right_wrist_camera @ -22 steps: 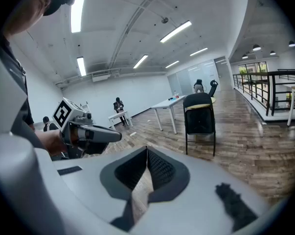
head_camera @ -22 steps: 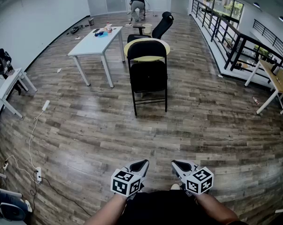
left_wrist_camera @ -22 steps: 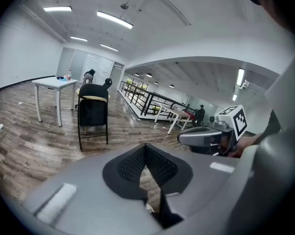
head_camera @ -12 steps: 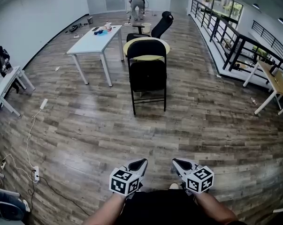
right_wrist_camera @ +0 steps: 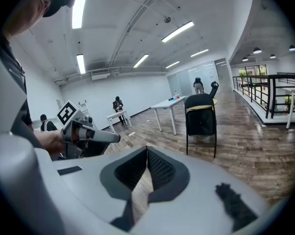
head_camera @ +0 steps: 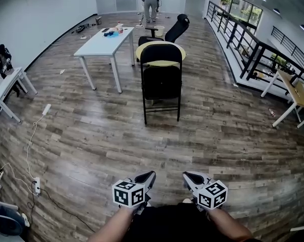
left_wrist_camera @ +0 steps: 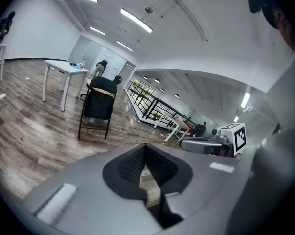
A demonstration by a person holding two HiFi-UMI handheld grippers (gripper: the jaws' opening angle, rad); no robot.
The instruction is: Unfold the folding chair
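Observation:
The black folding chair (head_camera: 162,80) stands folded and upright on the wood floor, far ahead of me at the view's centre. It also shows small in the left gripper view (left_wrist_camera: 98,109) and in the right gripper view (right_wrist_camera: 201,120). My left gripper (head_camera: 145,177) and right gripper (head_camera: 190,177) hang side by side at the bottom of the head view, close to my body and well short of the chair. Both are shut with nothing between the jaws, as the left gripper (left_wrist_camera: 146,148) and the right gripper (right_wrist_camera: 147,152) show in their own views.
A round yellow table (head_camera: 162,48) and a black office chair (head_camera: 175,28) stand right behind the folding chair. A white table (head_camera: 104,40) is at its left, a railing (head_camera: 242,44) along the right. A power strip and cable (head_camera: 37,185) lie left. A person (head_camera: 150,3) stands far back.
The head view has shifted a little, so the chair sits slightly further right. Both grippers keep their places at the bottom. The person at the back has straightened up.

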